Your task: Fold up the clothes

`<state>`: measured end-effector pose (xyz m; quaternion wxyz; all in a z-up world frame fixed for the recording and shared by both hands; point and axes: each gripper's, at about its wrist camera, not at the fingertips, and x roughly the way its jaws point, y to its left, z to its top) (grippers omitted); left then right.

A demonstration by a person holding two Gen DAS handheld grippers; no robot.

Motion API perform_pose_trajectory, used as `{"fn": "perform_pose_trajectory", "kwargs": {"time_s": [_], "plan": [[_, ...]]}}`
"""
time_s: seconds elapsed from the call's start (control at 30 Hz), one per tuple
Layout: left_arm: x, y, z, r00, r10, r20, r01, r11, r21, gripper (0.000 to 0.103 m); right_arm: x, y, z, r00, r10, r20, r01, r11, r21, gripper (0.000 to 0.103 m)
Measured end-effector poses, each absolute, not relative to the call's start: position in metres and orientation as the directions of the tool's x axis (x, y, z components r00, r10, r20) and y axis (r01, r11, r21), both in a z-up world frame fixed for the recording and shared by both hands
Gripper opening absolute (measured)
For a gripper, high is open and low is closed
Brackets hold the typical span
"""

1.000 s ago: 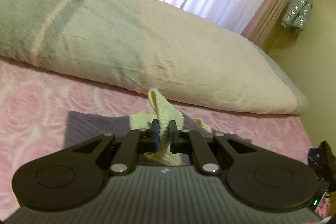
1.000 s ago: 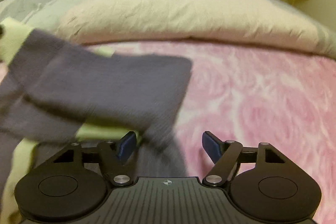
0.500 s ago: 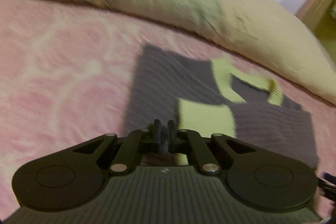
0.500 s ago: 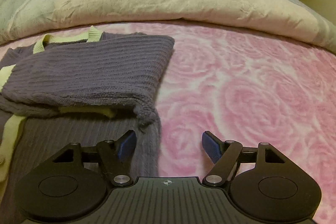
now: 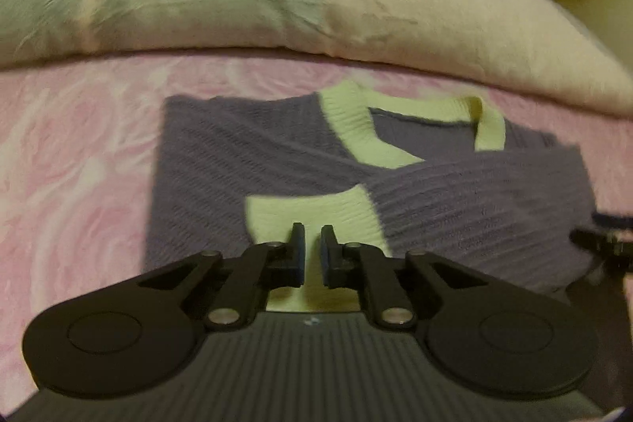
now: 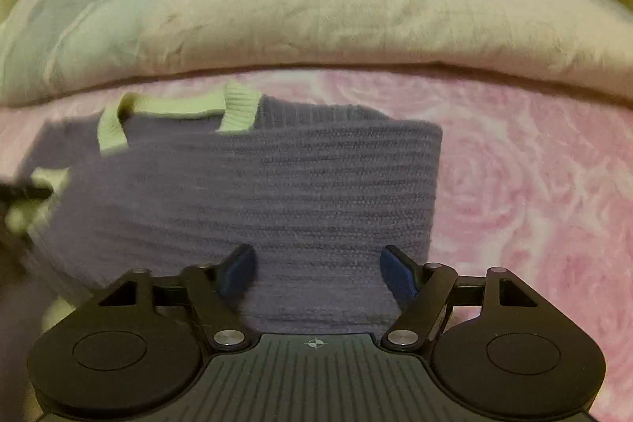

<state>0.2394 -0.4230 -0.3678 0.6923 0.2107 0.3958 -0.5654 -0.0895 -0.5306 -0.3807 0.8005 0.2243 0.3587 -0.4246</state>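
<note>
I see the purple sweater (image 5: 245,161) lying folded on the pink bed (image 5: 71,153), centre frame. My left hand-held gripper (image 5: 312,238) shows a narrow gap over the pale green cuff (image 5: 312,210), gripping nothing. My right hand-held gripper (image 6: 316,260) is spread wide above the sweater.

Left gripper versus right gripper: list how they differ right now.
The left gripper has its fingers nearly together with a slim gap; the right gripper has its fingers spread wide. The left gripper sits over the sweater's pale green cuff; the right gripper sits over the plain purple knit of the sweater. Neither grips cloth, and both point toward the pillow.
</note>
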Motion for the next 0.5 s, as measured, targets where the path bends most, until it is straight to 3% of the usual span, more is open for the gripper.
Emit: {"fn": "perform_pose_trajectory", "kwargs": {"time_s": [0.17, 0.37, 0.5], "plan": [[0.235, -0.355, -0.353, 0.017, -0.645, -0.764, 0.960, 0.223, -0.167, 0.010, -0.118, -0.484, -0.353, 0.438, -0.549, -0.711, 0.818, 0.572, 0.062, 0.073], [0.209, -0.261, -0.368, 0.067, -0.537, -0.841, 0.951, 0.288, -0.109, 0.010, -0.139, -0.412, -0.381, 0.365, -0.430, -0.826, 0.804, 0.593, 0.047, 0.073], [0.191, -0.200, -0.360, 0.083, -0.465, -0.881, 0.913, 0.390, -0.120, 0.010, -0.164, -0.362, -0.375, 0.281, -0.381, -0.881, 0.869, 0.491, 0.065, 0.073]]}}
